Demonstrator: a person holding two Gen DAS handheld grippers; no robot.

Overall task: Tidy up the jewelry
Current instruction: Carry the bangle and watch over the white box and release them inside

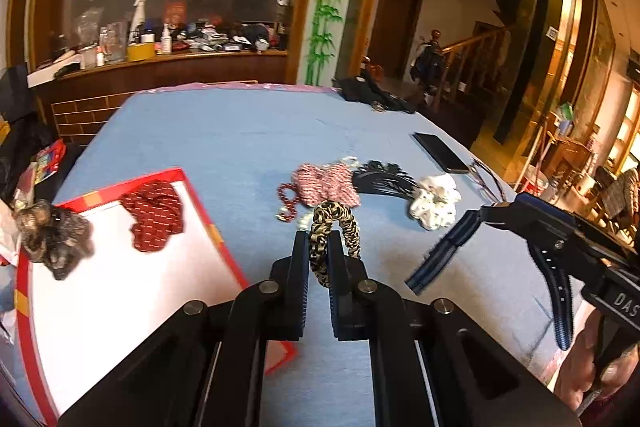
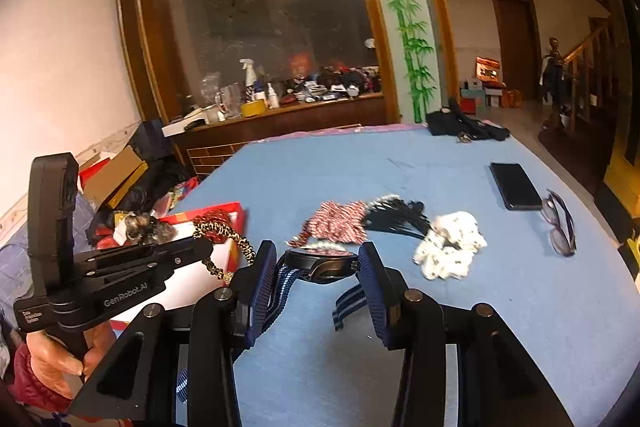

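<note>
My left gripper (image 1: 319, 241) is shut on a leopard-print scrunchie (image 1: 334, 227) and holds it above the blue table (image 1: 240, 131), just right of the red-rimmed white box (image 1: 120, 287). The box holds a red patterned scrunchie (image 1: 154, 221) and a brown furry scrunchie (image 1: 52, 233). My right gripper (image 2: 318, 263) is shut on a black watch (image 2: 324, 264) with a blue striped strap (image 2: 350, 301) that hangs down; it also shows in the left wrist view (image 1: 444, 251). On the table lie a red-white scrunchie (image 1: 326, 183), a red bead bracelet (image 1: 288, 201), a black hair comb (image 1: 384, 179) and a white scrunchie (image 1: 434, 201).
A black phone (image 1: 440, 151) and eyeglasses (image 2: 560, 223) lie at the table's right side. A dark cloth with keys (image 1: 372, 93) sits at the far edge. A cluttered wooden counter (image 1: 160, 55) stands behind the table. Boxes and bags (image 2: 120, 183) crowd the left.
</note>
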